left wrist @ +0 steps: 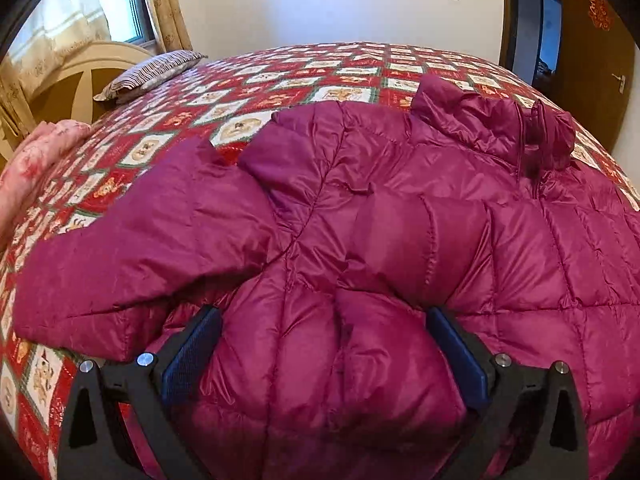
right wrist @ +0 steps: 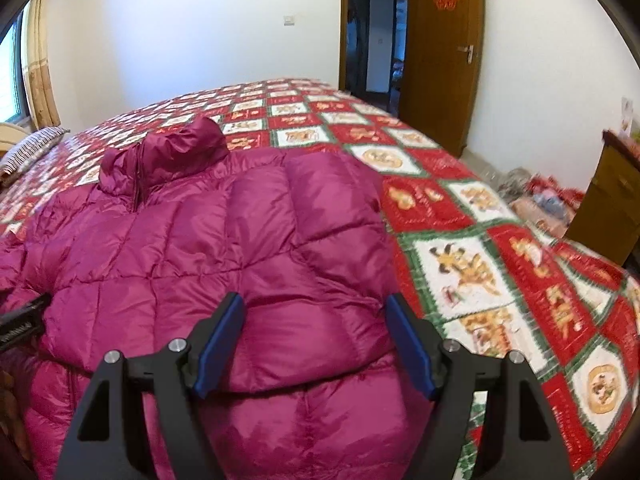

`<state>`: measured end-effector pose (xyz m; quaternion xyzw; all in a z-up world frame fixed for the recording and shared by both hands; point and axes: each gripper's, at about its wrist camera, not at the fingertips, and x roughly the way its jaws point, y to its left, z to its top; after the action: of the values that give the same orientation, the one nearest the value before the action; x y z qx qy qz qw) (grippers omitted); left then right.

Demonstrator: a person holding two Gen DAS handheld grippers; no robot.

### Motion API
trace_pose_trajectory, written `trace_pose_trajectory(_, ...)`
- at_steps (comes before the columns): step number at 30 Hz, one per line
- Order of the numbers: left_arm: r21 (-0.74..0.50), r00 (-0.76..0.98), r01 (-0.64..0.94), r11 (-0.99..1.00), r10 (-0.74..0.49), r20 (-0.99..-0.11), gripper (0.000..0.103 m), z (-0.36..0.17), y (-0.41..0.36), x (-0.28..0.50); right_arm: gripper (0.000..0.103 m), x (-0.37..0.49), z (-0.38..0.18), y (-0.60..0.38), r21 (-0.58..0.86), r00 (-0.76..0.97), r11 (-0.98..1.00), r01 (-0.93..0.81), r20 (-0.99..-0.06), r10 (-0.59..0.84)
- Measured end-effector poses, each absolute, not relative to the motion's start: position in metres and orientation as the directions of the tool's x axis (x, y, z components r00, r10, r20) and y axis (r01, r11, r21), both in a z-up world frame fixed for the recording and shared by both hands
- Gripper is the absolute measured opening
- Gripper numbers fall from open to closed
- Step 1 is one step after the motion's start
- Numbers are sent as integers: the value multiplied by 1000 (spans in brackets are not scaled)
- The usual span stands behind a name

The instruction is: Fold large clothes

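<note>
A large magenta puffer jacket (left wrist: 400,216) lies spread on the bed, collar (left wrist: 492,120) at the far side, one sleeve (left wrist: 132,240) stretched out to the left. My left gripper (left wrist: 324,320) is open, its blue pads (left wrist: 192,352) either side of a puffy fold at the jacket's near edge. In the right wrist view the jacket (right wrist: 200,240) has its right side folded over. My right gripper (right wrist: 316,312) is open, its pads (right wrist: 412,344) straddling the folded edge. The left gripper's body shows at the left edge (right wrist: 20,320).
The bed carries a red, white and green patterned quilt (right wrist: 500,260). A striped pillow (left wrist: 152,74) and a headboard (left wrist: 60,80) are at the far left, pink cloth (left wrist: 32,168) at the left edge. A wooden door (right wrist: 440,52) and floor clutter (right wrist: 552,200) are at the right.
</note>
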<state>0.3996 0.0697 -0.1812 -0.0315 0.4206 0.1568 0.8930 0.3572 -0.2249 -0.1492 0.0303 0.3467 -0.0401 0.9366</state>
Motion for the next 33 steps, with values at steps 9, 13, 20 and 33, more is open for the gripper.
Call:
trace_pose_trajectory(9, 120, 593, -307, 944, 288, -752, 102, -184, 63, 405, 53, 407, -109, -249, 130, 762, 983, 126, -647, -12)
trace_pose_trajectory(13, 142, 593, -307, 941, 305, -745, 102, -184, 58, 405, 28, 449, -125, -241, 45, 695, 993, 110, -718, -45)
trace_pose_trajectory(20, 152, 594, -304, 940, 312, -741, 102, -184, 55, 405, 25, 459, -156, -250, 46, 663, 990, 137, -746, -57)
trace_pose_trajectory(33, 121, 598, -304, 945, 288, -748, 102, -185, 58, 405, 30, 385, -149, -235, 7, 640, 996, 85, -767, -49)
